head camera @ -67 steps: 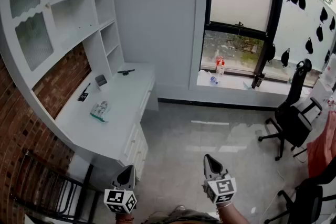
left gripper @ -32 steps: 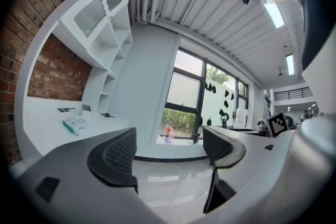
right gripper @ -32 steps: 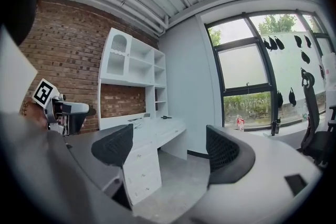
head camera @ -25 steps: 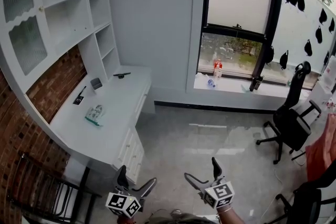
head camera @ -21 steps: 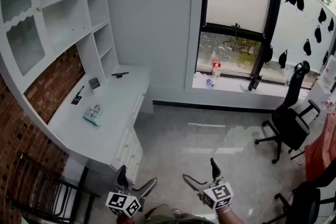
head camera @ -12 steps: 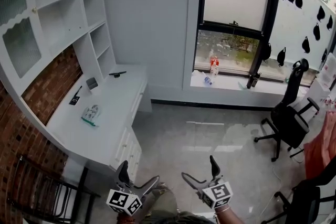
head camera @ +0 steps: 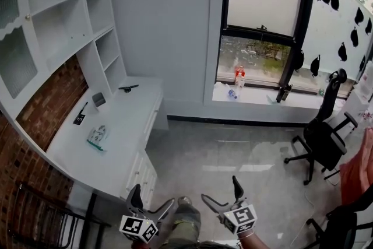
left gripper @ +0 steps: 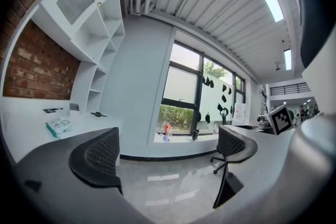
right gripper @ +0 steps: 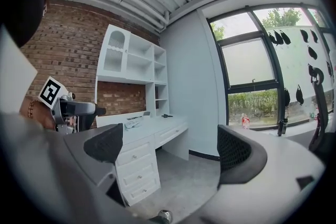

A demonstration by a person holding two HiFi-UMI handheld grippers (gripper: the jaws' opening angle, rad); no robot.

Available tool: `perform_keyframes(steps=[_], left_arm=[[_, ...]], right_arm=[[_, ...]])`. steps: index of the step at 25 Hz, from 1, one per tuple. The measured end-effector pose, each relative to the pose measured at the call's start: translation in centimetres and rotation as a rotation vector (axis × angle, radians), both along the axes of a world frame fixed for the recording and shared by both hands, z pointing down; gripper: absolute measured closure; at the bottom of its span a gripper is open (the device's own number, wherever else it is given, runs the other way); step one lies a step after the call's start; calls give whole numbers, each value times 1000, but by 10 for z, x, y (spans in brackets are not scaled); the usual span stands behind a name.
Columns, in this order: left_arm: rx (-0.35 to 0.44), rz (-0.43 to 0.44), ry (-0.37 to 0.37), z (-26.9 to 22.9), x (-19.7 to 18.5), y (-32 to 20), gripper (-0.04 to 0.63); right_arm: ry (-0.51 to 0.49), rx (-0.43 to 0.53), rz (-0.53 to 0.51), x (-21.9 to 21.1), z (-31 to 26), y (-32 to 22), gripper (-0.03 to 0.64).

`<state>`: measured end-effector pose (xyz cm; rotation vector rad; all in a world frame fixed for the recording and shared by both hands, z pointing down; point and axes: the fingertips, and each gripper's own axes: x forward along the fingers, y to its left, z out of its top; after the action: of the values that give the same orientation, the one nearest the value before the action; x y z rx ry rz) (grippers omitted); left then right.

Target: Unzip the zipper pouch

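Note:
The zipper pouch, pale with a green edge, lies flat on the white desk at the left, far from both grippers. It also shows small in the left gripper view, as the pouch on the desk top. My left gripper and right gripper hang low at the bottom of the head view, over the grey floor. Both stand open with nothing between the jaws, as the left gripper and right gripper views show. The right gripper view also catches the left gripper's marker cube.
White shelves rise over the desk against a brick wall, with drawers under its near end. A small dark device and a black item lie on the desk. A black office chair stands right, a metal chair frame bottom left. Bottles sit on the window sill.
Both grippers were shut 2.7 s ago and have stood open since. A shoe has come into view between them, and the desk has slid left in the head view.

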<state>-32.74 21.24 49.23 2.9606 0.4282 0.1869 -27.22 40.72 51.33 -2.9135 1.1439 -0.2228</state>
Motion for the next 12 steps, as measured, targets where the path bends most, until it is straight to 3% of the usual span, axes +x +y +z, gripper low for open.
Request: perform_keyframes(steps=[7,12], left_arm=[[-25,-48,8,9,88,-19,29],[-29,-28,-6,6,157,-26,29]], right_arm=[[1,-56,-15,77,15,-11,81],[1,-69,-29,141,15,-21,91]])
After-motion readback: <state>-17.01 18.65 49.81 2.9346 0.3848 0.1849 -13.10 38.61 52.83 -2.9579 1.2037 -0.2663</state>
